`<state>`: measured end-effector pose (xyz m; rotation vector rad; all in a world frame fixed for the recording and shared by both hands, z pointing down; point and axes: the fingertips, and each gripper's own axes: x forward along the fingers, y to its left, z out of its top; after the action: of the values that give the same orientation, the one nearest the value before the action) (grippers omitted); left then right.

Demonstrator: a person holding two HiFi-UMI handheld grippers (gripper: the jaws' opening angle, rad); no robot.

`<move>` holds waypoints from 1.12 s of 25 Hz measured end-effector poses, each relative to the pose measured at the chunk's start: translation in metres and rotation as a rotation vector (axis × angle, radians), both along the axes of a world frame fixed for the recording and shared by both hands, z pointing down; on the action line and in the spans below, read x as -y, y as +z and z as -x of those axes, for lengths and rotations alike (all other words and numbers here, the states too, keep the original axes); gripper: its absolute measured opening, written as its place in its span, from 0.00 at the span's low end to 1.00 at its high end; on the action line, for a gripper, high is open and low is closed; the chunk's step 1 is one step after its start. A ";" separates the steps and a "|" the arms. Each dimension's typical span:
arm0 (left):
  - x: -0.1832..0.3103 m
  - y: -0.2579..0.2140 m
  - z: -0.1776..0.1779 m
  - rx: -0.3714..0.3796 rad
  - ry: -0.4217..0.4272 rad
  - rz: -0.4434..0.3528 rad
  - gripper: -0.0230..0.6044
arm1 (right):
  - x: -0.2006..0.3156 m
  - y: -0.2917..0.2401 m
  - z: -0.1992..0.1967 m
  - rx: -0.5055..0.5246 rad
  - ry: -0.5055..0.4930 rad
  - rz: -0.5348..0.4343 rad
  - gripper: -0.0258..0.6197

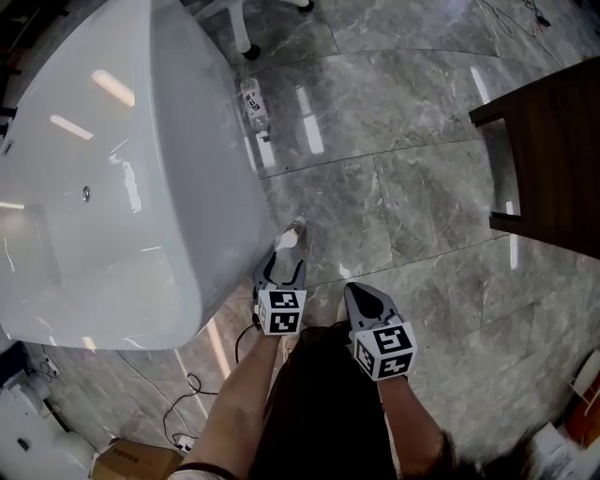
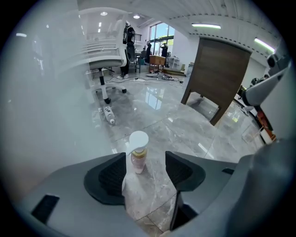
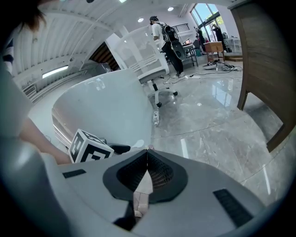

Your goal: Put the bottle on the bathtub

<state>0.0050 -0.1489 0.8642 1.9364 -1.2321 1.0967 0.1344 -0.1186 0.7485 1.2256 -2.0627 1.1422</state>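
A small pink pump bottle [image 1: 290, 238] with a white pump top stands upright on the grey marble floor beside the white bathtub [image 1: 103, 178]. In the left gripper view the bottle [image 2: 138, 153] stands just beyond the open jaws, in line with the gap. My left gripper [image 1: 280, 273] is open, low over the floor, right behind the bottle. My right gripper [image 1: 359, 298] is shut and empty, held beside the left one. In the right gripper view its jaws [image 3: 147, 155] meet, and the left gripper's marker cube [image 3: 89, 146] shows at left.
A clear plastic bottle [image 1: 253, 103] lies on the floor against the tub's far side. A dark wooden cabinet [image 1: 553, 159] stands at right. A white office chair base [image 1: 246, 28] is behind the tub. Cables [image 1: 187, 384] run on the floor near the person's legs.
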 end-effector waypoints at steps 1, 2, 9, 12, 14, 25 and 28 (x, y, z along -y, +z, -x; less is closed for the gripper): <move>-0.002 -0.007 -0.002 -0.001 0.012 0.000 0.48 | -0.001 -0.005 0.000 -0.001 0.002 0.003 0.08; -0.004 -0.015 -0.003 -0.002 0.021 0.001 0.48 | -0.001 -0.011 0.001 -0.002 0.004 0.004 0.08; -0.009 -0.080 -0.017 -0.089 -0.002 -0.023 0.48 | -0.002 -0.059 0.004 -0.007 -0.001 -0.005 0.08; -0.005 -0.113 -0.026 -0.150 -0.017 -0.048 0.47 | 0.001 -0.079 0.004 -0.012 -0.008 -0.021 0.08; -0.003 -0.135 -0.027 -0.177 -0.024 -0.060 0.47 | 0.004 -0.090 0.005 -0.014 -0.010 -0.031 0.08; -0.014 -0.260 -0.011 -0.276 -0.003 -0.156 0.38 | 0.017 -0.165 0.018 -0.025 -0.029 -0.095 0.08; -0.020 -0.287 -0.003 -0.312 -0.043 -0.176 0.30 | 0.019 -0.185 0.023 -0.016 -0.027 -0.110 0.08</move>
<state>0.0083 -0.1284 0.5775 2.1049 -1.2207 0.6502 0.1114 -0.1379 0.5634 1.2498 -2.1486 1.0159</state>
